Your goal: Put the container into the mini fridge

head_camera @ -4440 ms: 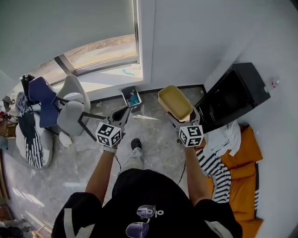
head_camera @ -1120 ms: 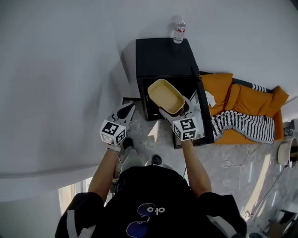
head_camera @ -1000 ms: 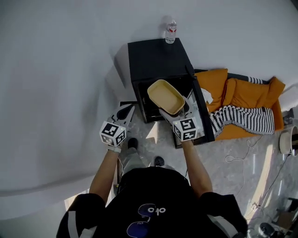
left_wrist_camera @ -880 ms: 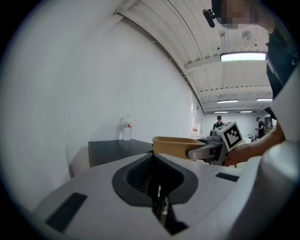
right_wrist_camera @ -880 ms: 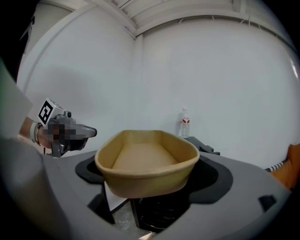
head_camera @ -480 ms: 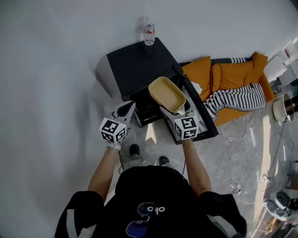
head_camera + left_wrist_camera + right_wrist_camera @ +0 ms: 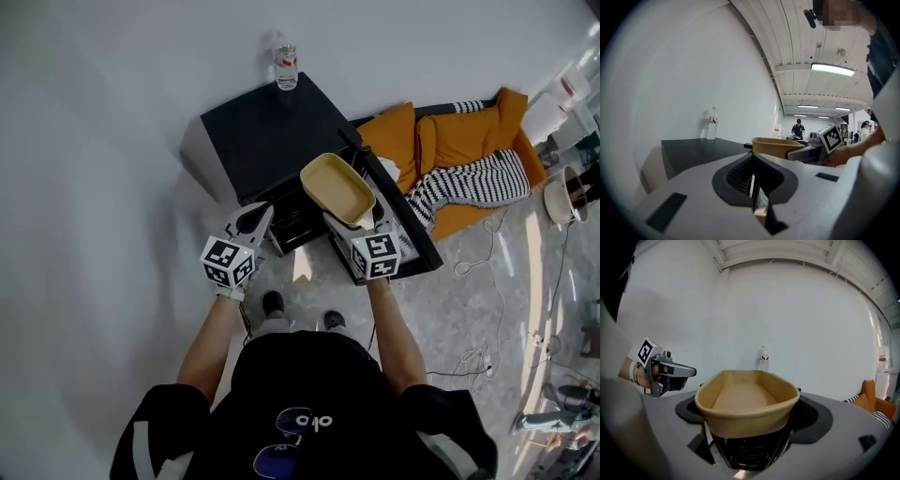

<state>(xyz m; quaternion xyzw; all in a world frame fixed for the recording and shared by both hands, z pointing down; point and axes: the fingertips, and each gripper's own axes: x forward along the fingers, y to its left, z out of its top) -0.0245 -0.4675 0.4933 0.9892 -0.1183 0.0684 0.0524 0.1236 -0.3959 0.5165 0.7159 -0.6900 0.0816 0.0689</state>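
The tan oblong container (image 7: 337, 187) is in the air, level and open side up, with nothing visible inside. The right gripper (image 7: 361, 223) clamps its near end wall. In the right gripper view the jaws close on that wall from both sides, and the container (image 7: 747, 399) stretches away from the right gripper (image 7: 747, 430).

From the head view the container overlaps the open front of the black mini fridge (image 7: 267, 136), near the top edge of its opened door (image 7: 403, 230), which swings out to the right. It is not inside. Wire shelves show in the fridge's dark interior. A clear water bottle (image 7: 285, 66) with a red-and-white label stands upright at the far edge of the fridge top.

The left gripper (image 7: 255, 217) hovers to the left of the container, just beside the fridge's near left corner. Its jaws are pressed together on nothing (image 7: 753, 185).

To the right of the fridge, orange cushions (image 7: 450, 141) lie on the grey floor with a black-and-white striped cloth (image 7: 469, 183) draped over them. White cables (image 7: 478, 356) trail across the floor nearer the person.
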